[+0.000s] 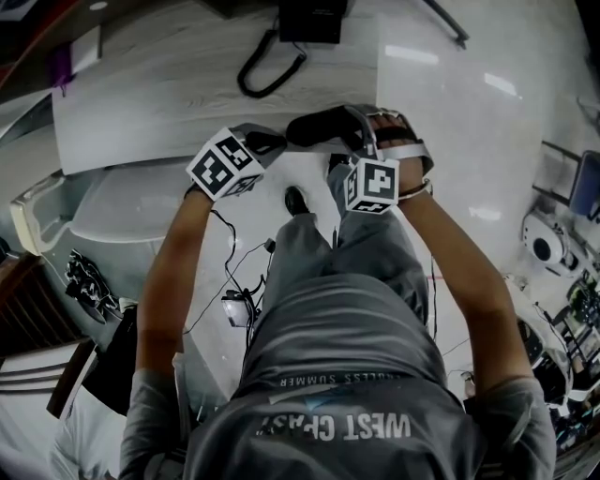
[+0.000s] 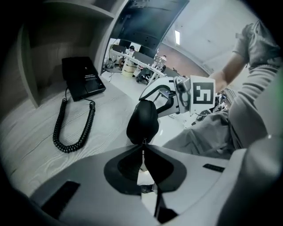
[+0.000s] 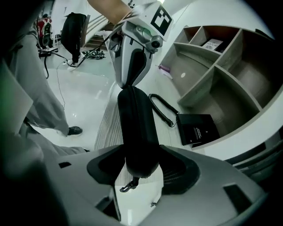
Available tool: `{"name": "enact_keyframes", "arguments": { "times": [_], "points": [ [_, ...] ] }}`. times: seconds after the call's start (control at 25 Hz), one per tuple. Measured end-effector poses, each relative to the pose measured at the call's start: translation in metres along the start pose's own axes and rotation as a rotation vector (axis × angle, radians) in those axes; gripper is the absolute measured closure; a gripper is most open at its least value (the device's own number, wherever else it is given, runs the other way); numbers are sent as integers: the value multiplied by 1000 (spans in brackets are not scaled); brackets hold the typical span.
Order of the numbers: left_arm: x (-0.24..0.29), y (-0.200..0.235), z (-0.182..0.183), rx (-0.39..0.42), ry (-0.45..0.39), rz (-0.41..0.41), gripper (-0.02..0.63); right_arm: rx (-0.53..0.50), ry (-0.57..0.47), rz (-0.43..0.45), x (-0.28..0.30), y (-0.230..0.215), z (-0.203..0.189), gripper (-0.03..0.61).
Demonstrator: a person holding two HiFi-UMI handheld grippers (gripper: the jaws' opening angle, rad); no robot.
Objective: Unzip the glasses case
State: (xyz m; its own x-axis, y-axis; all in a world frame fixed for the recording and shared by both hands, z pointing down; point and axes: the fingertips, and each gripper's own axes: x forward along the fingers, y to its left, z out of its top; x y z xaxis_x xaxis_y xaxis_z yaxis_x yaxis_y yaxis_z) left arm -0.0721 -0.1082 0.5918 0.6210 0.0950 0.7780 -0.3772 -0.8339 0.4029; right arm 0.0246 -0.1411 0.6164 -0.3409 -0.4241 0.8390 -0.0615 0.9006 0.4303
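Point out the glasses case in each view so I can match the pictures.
Head view: glasses case at upper centre, a dark shape lying across the picture.
Left gripper view: glasses case at centre, just beyond the shut jaws.
Right gripper view: glasses case at centre, clamped between the jaws and running up the picture.
Shared landmark: the black telephone with its coiled cord.

Office: desk phone (image 2: 82, 78), shelf cubbies (image 3: 208, 84), distant workstations (image 2: 137, 59).
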Motion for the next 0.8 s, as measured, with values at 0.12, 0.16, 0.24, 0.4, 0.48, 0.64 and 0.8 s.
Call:
{"name": "enact_keyframes", "arguments": {
  "times": [0.12, 0.16, 0.24, 0.4, 0.48, 0.64, 0.8],
  "points": [
    [3, 0, -3, -86, -56, -60, 607, -16, -1, 1, 0, 1, 1, 325],
    [3, 0, -3, -121, -83, -83, 607, -20, -1, 0, 1, 1, 1, 325],
    [0, 1, -2, -180, -141, -129, 607, -26, -3, -4, 1, 1, 1, 324],
    [-6, -2, 3, -277, -246, -221, 607, -37, -5, -8, 1, 1, 0, 324],
    [-6, 1, 3, -307, -271, -226, 607, -40, -6, -7, 1, 1, 0, 324],
    [-6, 7, 1, -324, -286, -172, 611, -37, -6, -1, 1, 0, 0, 324],
    [-7, 10, 3, -325, -277, -103, 614, -18, 18, 18, 1, 0, 0, 324]
  ]
}}
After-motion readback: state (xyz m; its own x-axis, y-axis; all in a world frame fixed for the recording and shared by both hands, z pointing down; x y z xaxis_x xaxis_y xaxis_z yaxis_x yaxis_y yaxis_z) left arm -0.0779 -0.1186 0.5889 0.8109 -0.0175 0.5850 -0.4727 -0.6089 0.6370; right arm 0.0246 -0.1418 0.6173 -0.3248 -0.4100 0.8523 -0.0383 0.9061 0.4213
